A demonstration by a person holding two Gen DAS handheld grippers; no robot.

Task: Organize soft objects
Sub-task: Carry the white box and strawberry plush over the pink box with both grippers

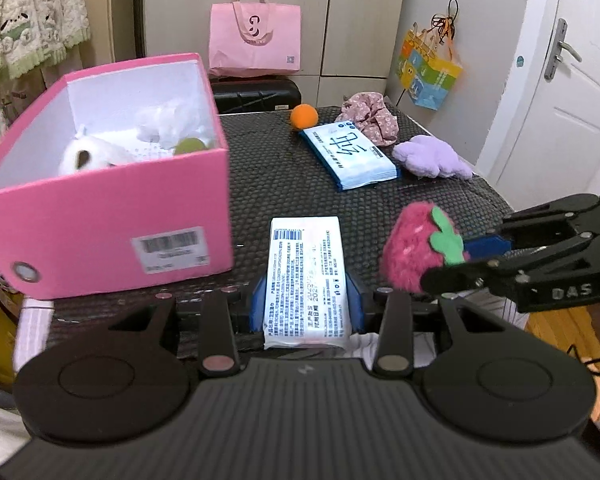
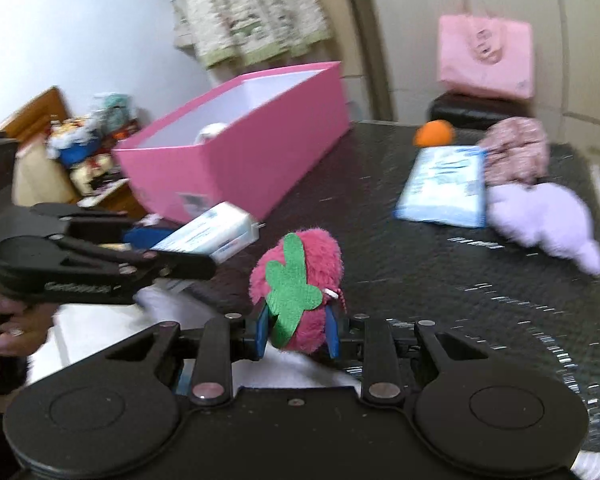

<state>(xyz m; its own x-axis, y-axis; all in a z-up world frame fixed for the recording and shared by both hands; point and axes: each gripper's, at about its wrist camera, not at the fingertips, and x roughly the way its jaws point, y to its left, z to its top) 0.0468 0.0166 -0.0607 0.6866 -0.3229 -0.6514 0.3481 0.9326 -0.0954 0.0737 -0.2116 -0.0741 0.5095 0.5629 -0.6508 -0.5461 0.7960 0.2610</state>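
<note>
My left gripper point(image 1: 306, 304) is shut on a white tissue pack point(image 1: 305, 276), held over the dark mat just right of the pink box point(image 1: 100, 220). That pack point(image 2: 212, 236) and the left gripper point(image 2: 148, 248) also show at the left of the right wrist view. My right gripper point(image 2: 298, 332) is shut on a fuzzy pink strawberry plush point(image 2: 300, 268) with a green leaf; the plush point(image 1: 416, 252) hangs right of the pack, the right gripper point(image 1: 488, 252) behind it. Inside the box lie white plush toys point(image 1: 88, 154) and a green ball point(image 1: 190, 145).
On the dark mat point(image 1: 268, 184) farther back lie a blue-white tissue pack point(image 1: 350, 154), an orange ball point(image 1: 304, 116), a floral fabric piece point(image 1: 370, 114) and a lilac plush point(image 1: 432, 156). A pink tote bag point(image 1: 256, 38) stands on a black case behind. A door point(image 1: 560, 80) is at right.
</note>
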